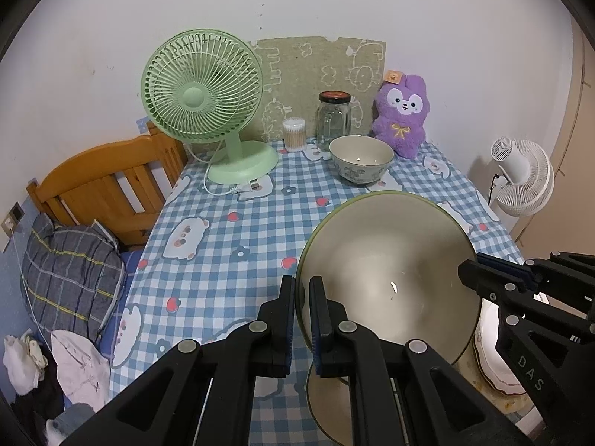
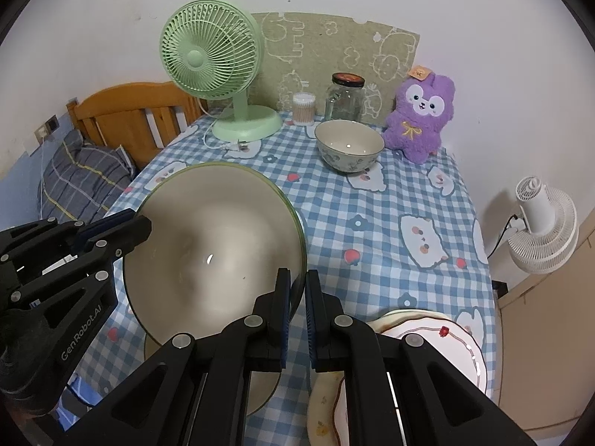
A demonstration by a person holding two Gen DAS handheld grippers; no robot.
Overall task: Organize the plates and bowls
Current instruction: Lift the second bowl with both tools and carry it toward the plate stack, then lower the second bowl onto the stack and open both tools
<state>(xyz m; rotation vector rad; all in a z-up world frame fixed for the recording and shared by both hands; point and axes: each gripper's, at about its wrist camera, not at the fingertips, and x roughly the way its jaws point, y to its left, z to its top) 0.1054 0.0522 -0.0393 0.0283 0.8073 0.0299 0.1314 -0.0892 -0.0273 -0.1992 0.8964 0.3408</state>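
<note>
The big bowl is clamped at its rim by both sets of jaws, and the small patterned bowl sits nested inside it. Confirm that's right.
Not quite. The big bowl is clamped at its rim by the left gripper and right gripper, but the small patterned bowl is not nested inside it. The right wrist view shows it standing apart on the checked tablecloth, near the purple plush.

White wall [image 1: 334,7] ahead of claw. Table under blue-checked cloth [image 1: 223,230] below and ahead. Wooden bed frame [image 1: 108,182] left of claw, striped pillow [image 1: 70,275] beneath it. White fan [image 1: 520,178] right, beside beige panel [image 1: 572,148].
</note>
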